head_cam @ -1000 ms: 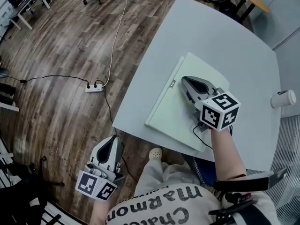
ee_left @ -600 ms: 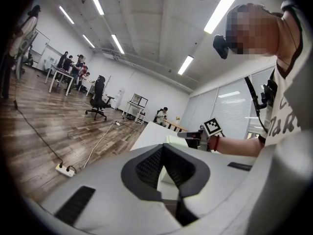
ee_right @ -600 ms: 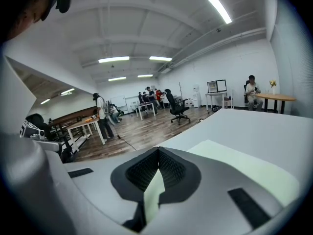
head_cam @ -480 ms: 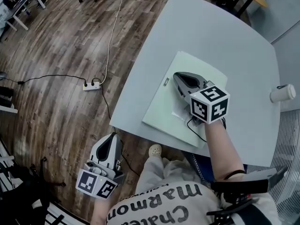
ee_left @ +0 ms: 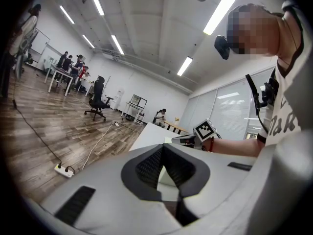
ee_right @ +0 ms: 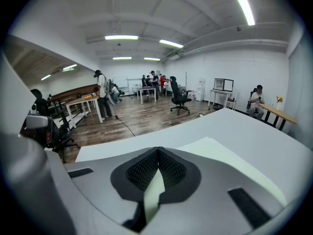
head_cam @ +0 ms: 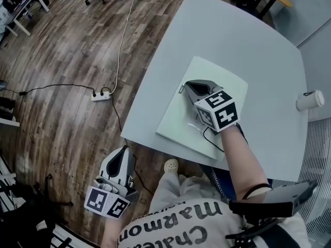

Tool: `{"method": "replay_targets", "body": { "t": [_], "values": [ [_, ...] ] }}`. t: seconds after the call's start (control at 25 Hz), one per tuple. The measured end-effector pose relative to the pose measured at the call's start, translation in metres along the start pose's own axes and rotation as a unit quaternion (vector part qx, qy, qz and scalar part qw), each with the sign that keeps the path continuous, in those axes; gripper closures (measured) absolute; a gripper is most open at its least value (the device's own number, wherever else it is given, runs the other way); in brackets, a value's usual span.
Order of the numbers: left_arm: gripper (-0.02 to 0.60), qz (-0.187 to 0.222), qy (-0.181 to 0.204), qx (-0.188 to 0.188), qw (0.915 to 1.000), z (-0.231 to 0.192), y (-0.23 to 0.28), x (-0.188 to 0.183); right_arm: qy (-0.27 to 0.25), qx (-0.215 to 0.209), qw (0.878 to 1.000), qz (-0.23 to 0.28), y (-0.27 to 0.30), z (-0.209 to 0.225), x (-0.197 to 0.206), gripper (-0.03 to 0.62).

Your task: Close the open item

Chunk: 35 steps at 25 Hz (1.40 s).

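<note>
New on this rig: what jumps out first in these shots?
The right gripper, jaws together, is over a pale green folder lying flat on the grey table, near the person's edge. The left gripper, also shut, hangs off the table above the wooden floor, at the head view's lower left. A paper cup sits near the table's right edge.

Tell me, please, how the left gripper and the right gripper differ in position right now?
The right gripper is out over the pale green folder on the grey table; the left gripper hangs beside the person, off the table, above the wood floor. The right gripper's view looks across the folder and tabletop, the left gripper's up at the room and the person. Both have jaws shut with nothing between them.
</note>
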<state>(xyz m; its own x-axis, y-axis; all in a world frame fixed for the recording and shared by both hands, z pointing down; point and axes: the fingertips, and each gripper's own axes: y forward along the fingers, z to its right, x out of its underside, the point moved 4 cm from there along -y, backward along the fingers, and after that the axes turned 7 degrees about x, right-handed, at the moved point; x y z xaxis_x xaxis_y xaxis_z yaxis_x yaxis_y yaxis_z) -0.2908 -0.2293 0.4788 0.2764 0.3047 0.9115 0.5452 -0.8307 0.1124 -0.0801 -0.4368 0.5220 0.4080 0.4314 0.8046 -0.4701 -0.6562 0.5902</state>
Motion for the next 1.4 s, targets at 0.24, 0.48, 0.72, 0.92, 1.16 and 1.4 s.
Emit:
{"method": "replay_targets", "body": {
  "t": [0.24, 0.48, 0.72, 0.92, 1.16, 1.4],
  "values": [
    [0.586, 0.006, 0.004, -0.009, 0.9999, 0.001, -0.009, -0.009, -0.019, 0.0, 0.999, -0.028, 0.01, -0.004, 0.005, 0.597],
    [0.586, 0.021, 0.021, -0.011, 0.9995, 0.01, -0.017, -0.031, -0.058, -0.005, 0.996, -0.071, 0.016, -0.013, 0.008, 0.598],
    [0.586, 0.032, 0.039, -0.004, 0.9987, 0.023, -0.021, -0.053, -0.081, 0.0, 0.992, -0.101, 0.03, -0.02, 0.007, 0.599],
    [0.586, 0.045, 0.052, -0.004, 0.9976, 0.037, -0.027, -0.068, -0.059, 0.002, 0.988, -0.143, 0.026, -0.011, -0.005, 0.599],
    [0.586, 0.049, 0.054, -0.024, 0.9971, 0.035, -0.045, -0.064, -0.065, -0.024, 0.973, -0.218, 0.035, -0.019, 0.005, 0.599],
    [0.586, 0.059, 0.02, -0.052, 0.9967, 0.027, -0.068, -0.06, -0.071, -0.031, 0.969, -0.234, 0.042, -0.025, -0.002, 0.599]
  ]
}}
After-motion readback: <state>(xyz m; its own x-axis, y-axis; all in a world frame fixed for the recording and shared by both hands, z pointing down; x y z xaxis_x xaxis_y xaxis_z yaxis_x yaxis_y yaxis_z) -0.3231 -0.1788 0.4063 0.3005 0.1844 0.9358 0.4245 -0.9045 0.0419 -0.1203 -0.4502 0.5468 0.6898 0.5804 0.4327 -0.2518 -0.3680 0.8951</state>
